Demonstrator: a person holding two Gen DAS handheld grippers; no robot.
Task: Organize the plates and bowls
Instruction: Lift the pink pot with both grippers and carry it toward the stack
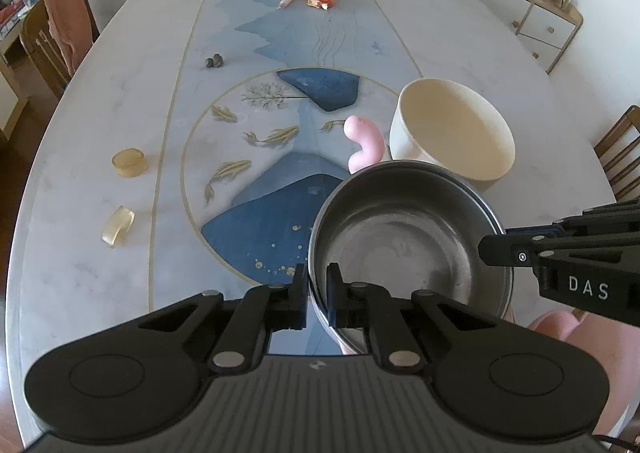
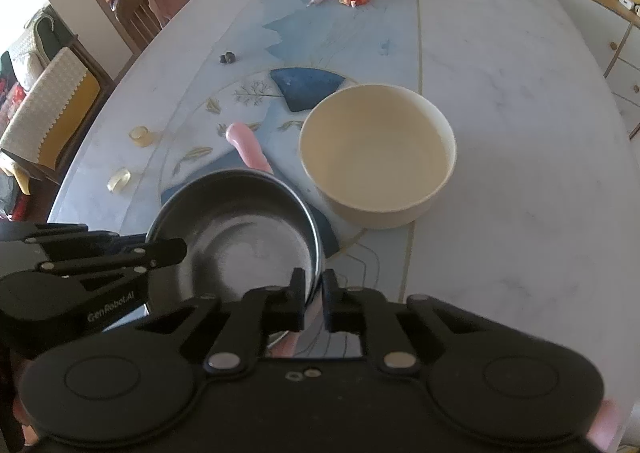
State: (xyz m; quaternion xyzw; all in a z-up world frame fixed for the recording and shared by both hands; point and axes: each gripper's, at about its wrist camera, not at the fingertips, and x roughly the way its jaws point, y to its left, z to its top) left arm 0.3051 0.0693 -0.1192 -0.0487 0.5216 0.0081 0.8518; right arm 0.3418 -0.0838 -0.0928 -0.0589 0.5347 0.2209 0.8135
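Left gripper: clenched on the near left rim of the steel bowl.
Right gripper: clenched on the right rim of the same bowl.
Steel bowl: at the near table edge, just before the cream bowl.
Risk: thin rim can slip from the pads if the hands lift unevenly.
Risk: the bowl can knock the pink toy or the cream bowl.
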